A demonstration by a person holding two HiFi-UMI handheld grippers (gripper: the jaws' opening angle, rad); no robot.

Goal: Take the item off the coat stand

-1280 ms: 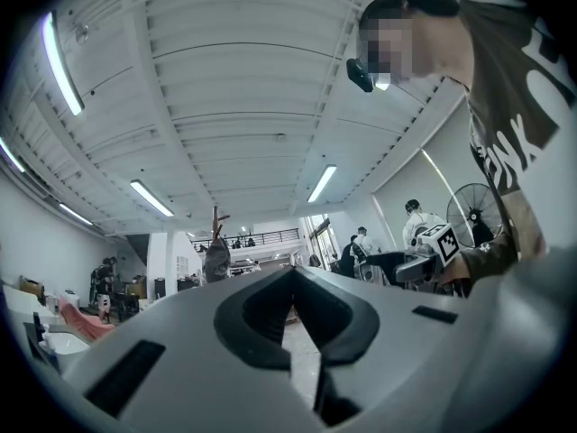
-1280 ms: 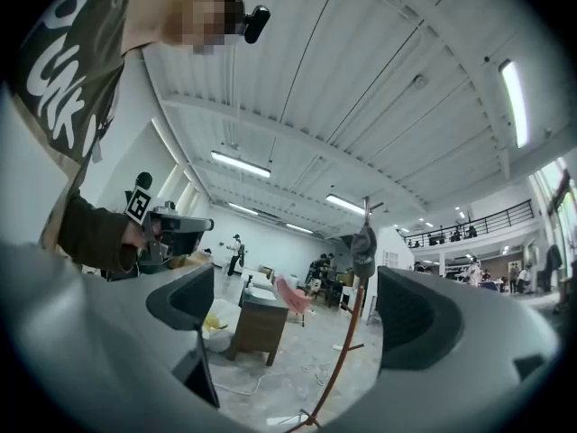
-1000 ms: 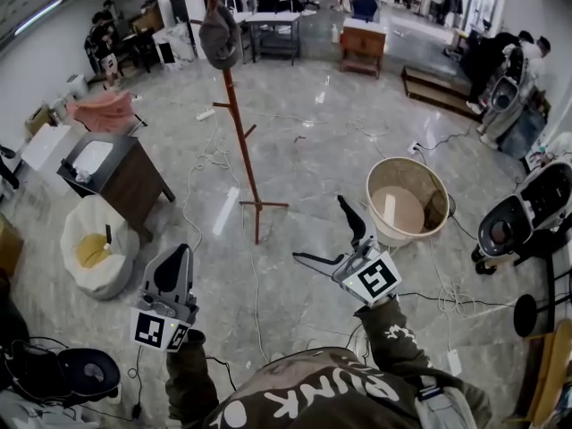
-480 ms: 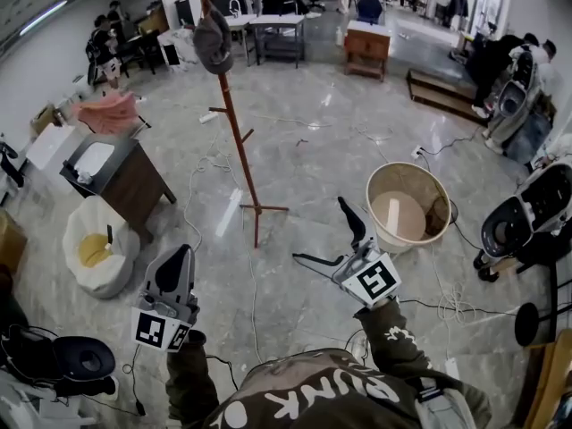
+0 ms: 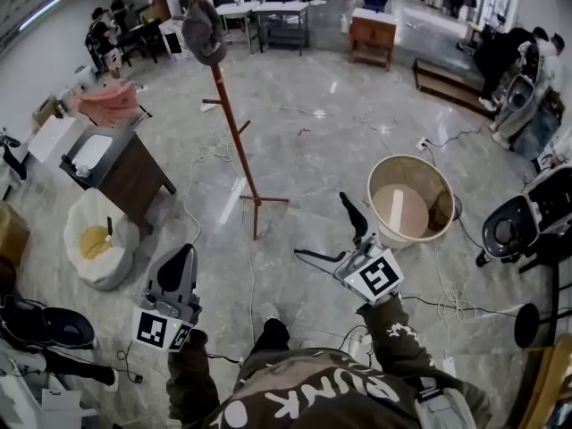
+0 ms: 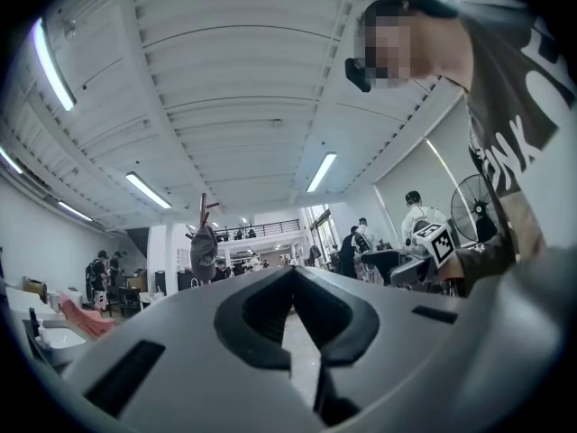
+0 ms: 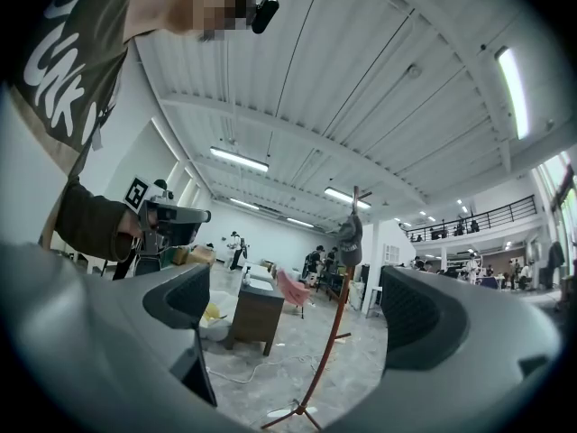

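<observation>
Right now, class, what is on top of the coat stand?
A grey cap hangs near the top of the coat stand. The peg that holds it cannot be seen, as the cap covers it.

Big white letters are being shown on the person's dark top (image 5: 308, 390); upside down in the head view, "PUNK" is being read. Only black-and-white square patterns, no words, are being shown on the left gripper (image 5: 179, 256) and right gripper (image 5: 322, 227).
</observation>
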